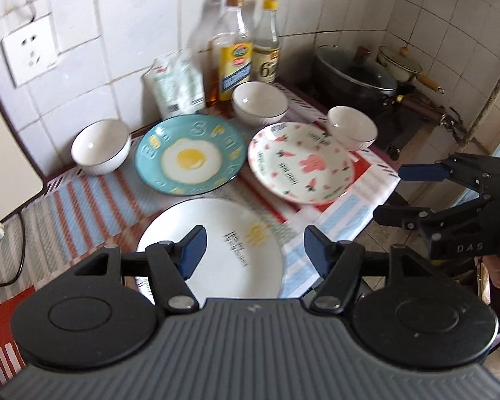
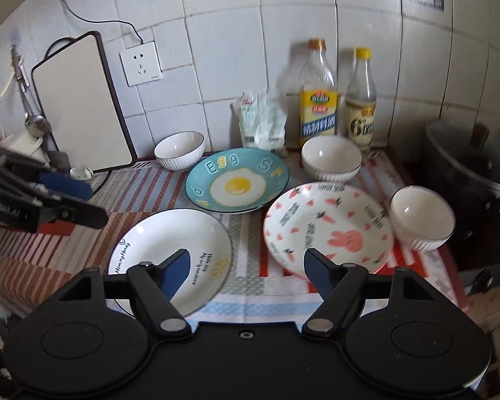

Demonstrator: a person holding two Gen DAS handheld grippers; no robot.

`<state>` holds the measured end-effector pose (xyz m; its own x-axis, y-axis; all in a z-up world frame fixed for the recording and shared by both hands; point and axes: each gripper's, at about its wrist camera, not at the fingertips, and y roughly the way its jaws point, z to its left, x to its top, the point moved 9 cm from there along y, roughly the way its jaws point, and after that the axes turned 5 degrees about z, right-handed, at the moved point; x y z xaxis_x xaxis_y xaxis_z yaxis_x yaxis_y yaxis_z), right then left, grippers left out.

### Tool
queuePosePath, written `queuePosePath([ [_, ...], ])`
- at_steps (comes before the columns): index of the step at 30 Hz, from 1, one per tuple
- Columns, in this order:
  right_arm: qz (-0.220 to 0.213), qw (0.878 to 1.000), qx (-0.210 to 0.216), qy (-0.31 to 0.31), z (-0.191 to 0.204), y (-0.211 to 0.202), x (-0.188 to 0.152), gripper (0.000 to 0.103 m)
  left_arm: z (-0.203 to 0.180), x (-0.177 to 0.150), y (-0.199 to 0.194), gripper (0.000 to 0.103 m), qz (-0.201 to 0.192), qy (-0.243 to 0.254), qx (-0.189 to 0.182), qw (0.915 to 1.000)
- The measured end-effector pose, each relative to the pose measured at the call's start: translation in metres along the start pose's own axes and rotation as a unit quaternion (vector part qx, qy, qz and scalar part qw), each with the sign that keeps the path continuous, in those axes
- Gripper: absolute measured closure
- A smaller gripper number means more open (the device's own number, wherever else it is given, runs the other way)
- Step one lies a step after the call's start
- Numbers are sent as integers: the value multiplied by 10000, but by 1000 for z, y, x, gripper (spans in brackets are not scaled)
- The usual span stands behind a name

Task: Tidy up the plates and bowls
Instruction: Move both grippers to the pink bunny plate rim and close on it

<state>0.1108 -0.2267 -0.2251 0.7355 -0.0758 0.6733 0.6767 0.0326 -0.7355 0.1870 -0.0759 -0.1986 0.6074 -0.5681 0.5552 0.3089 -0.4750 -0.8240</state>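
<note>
Both tools wide open, holding nothing: left tool, right tool. Best start: grab white plate by rim, stack plates, then nest bowls gently.

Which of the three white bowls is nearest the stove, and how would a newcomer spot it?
Start at the dark lidded pot at the right end of the counter. Just left of it stands a white ribbed bowl, beside the pink rabbit plate. Unlike the other two bowls, it stands away from the wall.

You see glossy glazed ceramic on the egg plate and ribbed bowls. They lie on a matt woven striped cloth; behind, glossy wall tiles.
</note>
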Motion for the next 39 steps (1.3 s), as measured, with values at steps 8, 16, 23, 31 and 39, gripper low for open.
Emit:
queuePosePath([
  [8, -181, 9987, -185, -436, -46, -36, 6, 23, -63, 34, 4, 38, -147, 26, -46, 9999],
  [16, -339, 9983, -132, -454, -94, -34, 17, 20, -68, 49, 51, 37, 99, -701, 402, 9967],
  [23, -510, 9978, -116, -414, -122, 1, 19, 20, -47, 60, 91, 40, 1, -1112, 607, 9919],
  [31, 279, 9994, 33, 223, -148, 83, 0, 20, -36, 57, 172, 49, 369, -1441, 845, 9853],
  [39, 621, 9891, 34, 1333, -175, 142, -23, 21, -16, 64, 231, 60, 566, -1224, 1069, 9851],
])
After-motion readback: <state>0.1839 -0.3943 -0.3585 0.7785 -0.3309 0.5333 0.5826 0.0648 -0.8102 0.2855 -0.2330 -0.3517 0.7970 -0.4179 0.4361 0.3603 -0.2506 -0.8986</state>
